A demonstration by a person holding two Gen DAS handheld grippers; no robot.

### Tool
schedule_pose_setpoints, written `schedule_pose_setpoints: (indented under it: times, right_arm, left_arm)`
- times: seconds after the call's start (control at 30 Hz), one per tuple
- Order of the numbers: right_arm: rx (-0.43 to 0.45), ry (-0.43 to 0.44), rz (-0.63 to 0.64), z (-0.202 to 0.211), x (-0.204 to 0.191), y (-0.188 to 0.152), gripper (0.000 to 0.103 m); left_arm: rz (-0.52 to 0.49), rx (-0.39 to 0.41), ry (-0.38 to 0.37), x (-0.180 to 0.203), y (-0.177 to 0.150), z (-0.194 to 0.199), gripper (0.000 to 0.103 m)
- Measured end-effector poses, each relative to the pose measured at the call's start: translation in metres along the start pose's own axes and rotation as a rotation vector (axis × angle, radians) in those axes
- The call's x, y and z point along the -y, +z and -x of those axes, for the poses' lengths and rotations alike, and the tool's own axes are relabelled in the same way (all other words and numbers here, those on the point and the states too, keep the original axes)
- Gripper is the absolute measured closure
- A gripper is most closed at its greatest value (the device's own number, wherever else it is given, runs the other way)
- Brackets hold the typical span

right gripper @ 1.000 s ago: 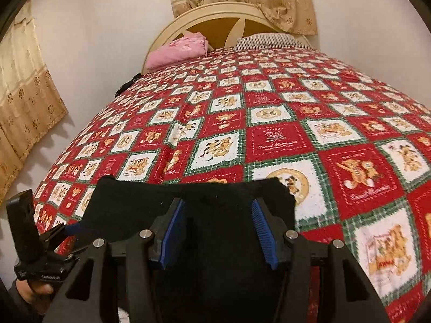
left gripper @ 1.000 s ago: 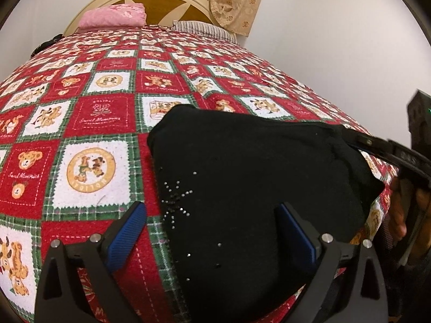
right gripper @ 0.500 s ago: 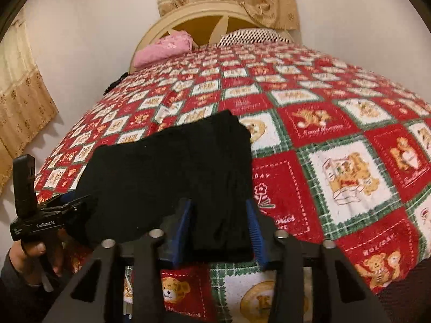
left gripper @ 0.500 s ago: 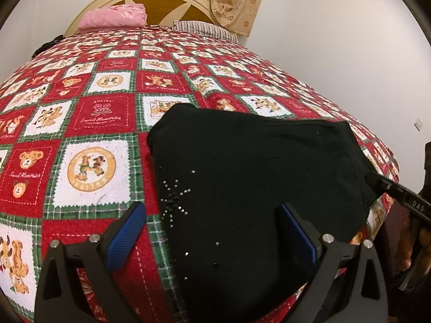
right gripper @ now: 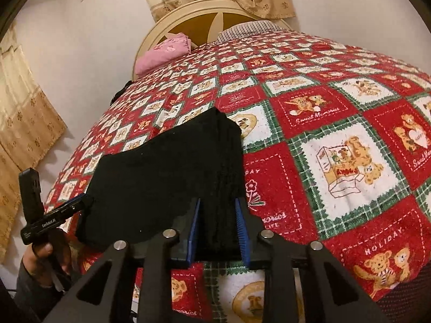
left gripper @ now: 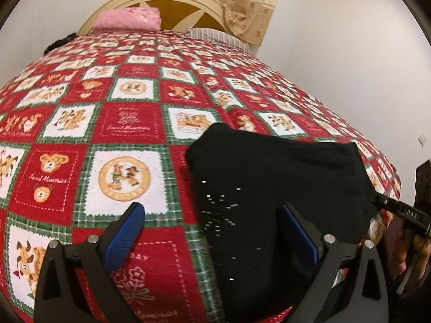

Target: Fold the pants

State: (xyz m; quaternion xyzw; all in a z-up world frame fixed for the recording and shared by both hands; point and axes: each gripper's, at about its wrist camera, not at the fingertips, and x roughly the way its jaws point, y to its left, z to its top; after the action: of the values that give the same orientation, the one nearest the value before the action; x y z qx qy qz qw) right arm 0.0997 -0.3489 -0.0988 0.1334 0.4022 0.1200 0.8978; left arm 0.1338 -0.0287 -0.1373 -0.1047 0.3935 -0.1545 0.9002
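Ahead of both jaw pairs: bedspread [left gripper: 129,123], red-and-green bear patchwork, fills both views out to the headboard [left gripper: 172,2].
Pants: black pants [left gripper: 269,188] lie as a compact folded block near the bed's foot edge, flat on the bedspread; left part reaches between the left jaws, right edge sits between the right jaws.
Pink bundle: pink cloth [right gripper: 164,51] rests far beyond the jaws, against the headboard; not involved.
Left gripper: left gripper [left gripper: 212,237] has jaws wide apart, one blue pad over bare bedspread, the other over the pants; nothing pinched.
Right gripper: right gripper [right gripper: 218,231] has jaws drawn close, clamped on the thick stacked edge of the pants.
Change: a second ago the right jaws stood wider over the cloth; now they are narrowed onto the right edge and the view sits lower and nearer. Left view barely differs.
Meaning: judged, folds are largely done; the right grip looks like a final tuck or shift of the bundle.
Sequins: small studs [left gripper: 218,210] glint on the pants between the left jaws.
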Motion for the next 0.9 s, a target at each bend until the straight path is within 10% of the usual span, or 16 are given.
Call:
schedule_pose_setpoints:
  times: [0.2, 0.9]
  right_arm:
    - [-0.006, -0.014, 0.005, 0.001, 0.004, 0.006, 0.054]
    - [0.016, 0.099, -0.061, -0.042, 0.022, 0.039, 0.054]
  left_arm:
    - [-0.034, -0.04, 0.012, 0.005, 0.002, -0.012, 0.0]
    - [-0.089, -0.098, -0.023, 0.013, 0.02, -0.039, 0.0]
